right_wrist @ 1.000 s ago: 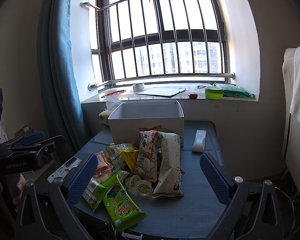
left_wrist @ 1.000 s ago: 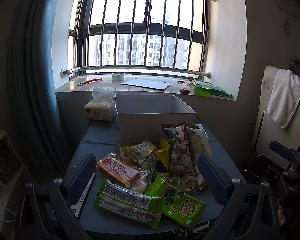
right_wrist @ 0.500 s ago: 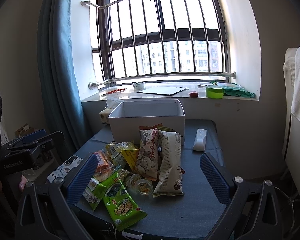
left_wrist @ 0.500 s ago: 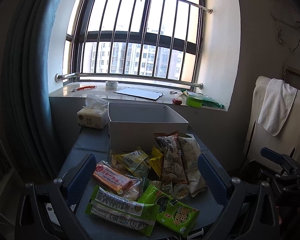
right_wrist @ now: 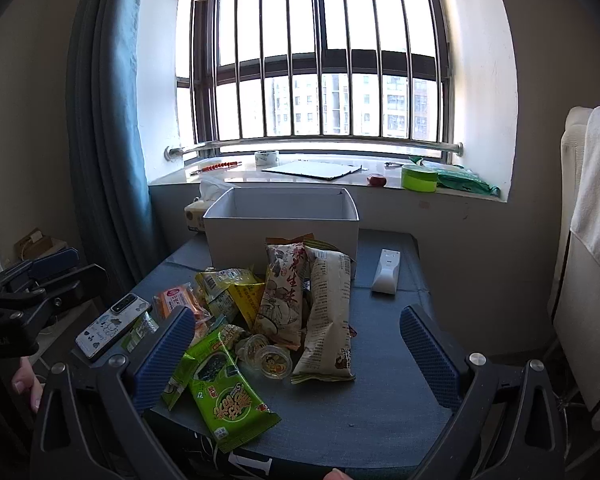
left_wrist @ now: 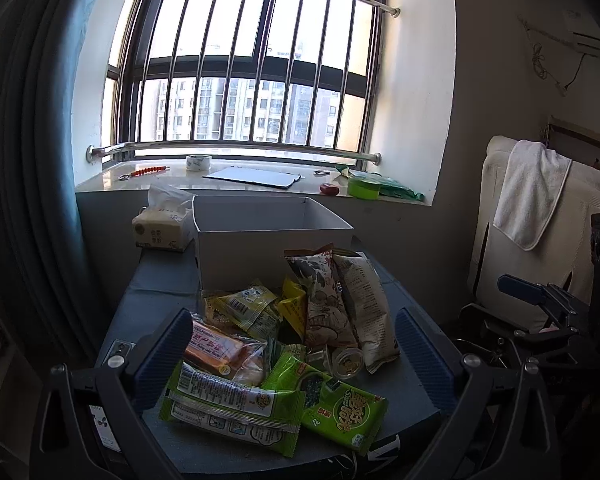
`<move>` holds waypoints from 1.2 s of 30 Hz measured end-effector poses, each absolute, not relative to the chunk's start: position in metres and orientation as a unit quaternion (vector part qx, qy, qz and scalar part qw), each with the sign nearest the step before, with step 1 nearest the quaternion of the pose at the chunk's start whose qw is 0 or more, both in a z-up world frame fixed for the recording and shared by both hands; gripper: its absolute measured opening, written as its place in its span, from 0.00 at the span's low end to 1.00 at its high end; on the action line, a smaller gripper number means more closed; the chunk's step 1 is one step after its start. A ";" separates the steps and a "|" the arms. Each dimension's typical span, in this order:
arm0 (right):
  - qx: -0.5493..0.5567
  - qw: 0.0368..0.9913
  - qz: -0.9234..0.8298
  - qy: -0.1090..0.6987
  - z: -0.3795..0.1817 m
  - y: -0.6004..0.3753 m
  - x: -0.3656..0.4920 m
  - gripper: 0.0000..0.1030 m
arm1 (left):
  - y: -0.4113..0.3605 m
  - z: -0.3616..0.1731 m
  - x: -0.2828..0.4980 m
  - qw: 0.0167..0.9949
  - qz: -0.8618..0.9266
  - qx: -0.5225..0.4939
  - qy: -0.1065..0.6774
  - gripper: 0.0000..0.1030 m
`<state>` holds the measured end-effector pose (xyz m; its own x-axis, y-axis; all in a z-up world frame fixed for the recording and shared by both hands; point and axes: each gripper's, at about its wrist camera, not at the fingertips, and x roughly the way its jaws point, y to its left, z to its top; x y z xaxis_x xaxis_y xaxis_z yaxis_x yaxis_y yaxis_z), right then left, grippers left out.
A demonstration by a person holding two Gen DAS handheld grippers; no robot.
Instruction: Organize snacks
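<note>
A heap of snack packets lies on the dark blue table (left_wrist: 160, 276) in front of an open white box (left_wrist: 272, 248) (right_wrist: 284, 236). Nearest me are a green seaweed packet (left_wrist: 336, 404) (right_wrist: 228, 396), a long green-and-white packet (left_wrist: 228, 404), an orange cake packet (left_wrist: 220, 352), two tall cream bags (left_wrist: 340, 304) (right_wrist: 324, 312) and small jelly cups (right_wrist: 276, 360). My left gripper (left_wrist: 292, 356) hovers open above the table's near edge, its fingers either side of the heap. My right gripper (right_wrist: 296, 352) is also open, held over the near edge, nothing between its fingers.
A tissue pack (left_wrist: 162, 228) sits left of the box. A white remote (right_wrist: 386, 272) lies right of the heap, a phone (right_wrist: 114, 326) at the table's left edge. The windowsill behind holds tape, a board and a green tub. A towel (left_wrist: 528, 188) hangs at right.
The left gripper's view has shifted: the heap and box now sit lower and closer in frame, with more window above. The right gripper's view barely moved. Both stay open.
</note>
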<state>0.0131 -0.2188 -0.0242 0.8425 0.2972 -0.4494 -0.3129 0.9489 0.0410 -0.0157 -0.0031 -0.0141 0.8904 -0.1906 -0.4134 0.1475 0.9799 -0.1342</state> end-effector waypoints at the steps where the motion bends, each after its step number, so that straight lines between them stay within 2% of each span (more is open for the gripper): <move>1: -0.016 0.959 0.161 0.233 -0.025 -0.218 0.013 1.00 | -0.003 -0.014 -0.017 0.972 -0.085 -0.046 0.216 1.00; 36: 0.000 0.953 0.156 0.261 -0.042 -0.223 0.027 1.00 | 0.000 -0.030 -0.012 0.962 -0.060 -0.046 0.264 1.00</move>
<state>0.0267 -0.2227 -0.0423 0.8150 0.2976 -0.4973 -0.2978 0.9512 0.0812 -0.0118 -0.0001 -0.0305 0.8535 -0.1396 -0.5020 0.0907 0.9885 -0.1206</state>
